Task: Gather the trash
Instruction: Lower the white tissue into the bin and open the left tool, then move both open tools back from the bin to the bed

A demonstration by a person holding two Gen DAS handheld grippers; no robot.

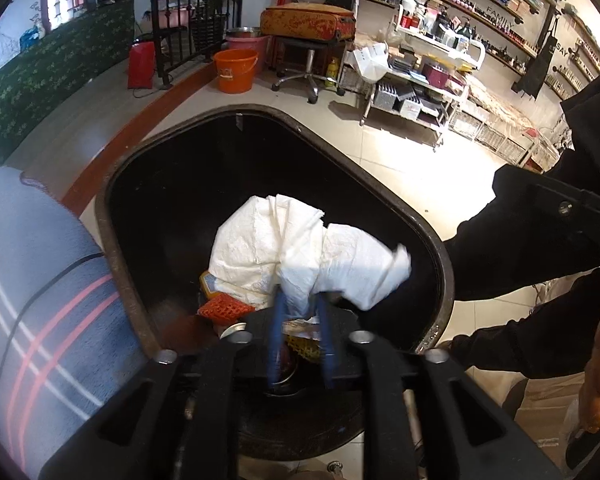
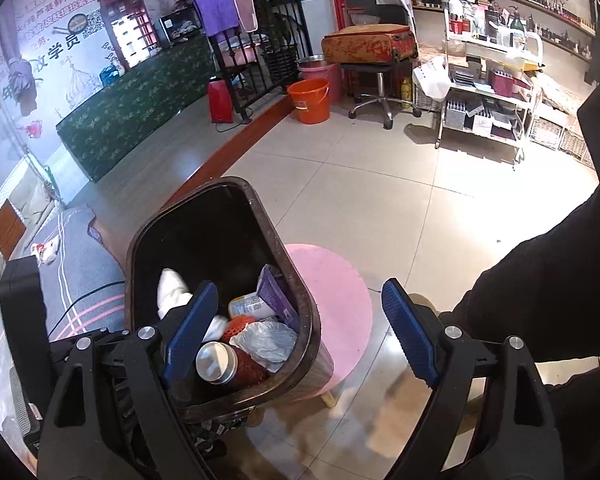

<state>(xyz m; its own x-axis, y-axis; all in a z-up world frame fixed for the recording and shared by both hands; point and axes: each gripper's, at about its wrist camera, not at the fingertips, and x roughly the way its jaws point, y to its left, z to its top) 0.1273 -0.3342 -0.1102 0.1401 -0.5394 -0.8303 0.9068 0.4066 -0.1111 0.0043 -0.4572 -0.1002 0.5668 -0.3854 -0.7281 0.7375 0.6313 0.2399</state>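
Left gripper (image 1: 302, 312): over the bin (image 1: 384, 196), jaws narrowly apart with the white tissue (image 1: 300, 248) between them; grip unclear
Tissue: crumpled, inside the bin mouth, above the other trash
Right gripper (image 2: 300, 328): spread wide, empty, at the bin's near rim
Bin contents: jar (image 2: 220, 362), orange net (image 2: 236, 324)

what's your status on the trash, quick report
Left gripper over the bin, white paper wad between its fingers. Right gripper open, empty. Nothing blocking.
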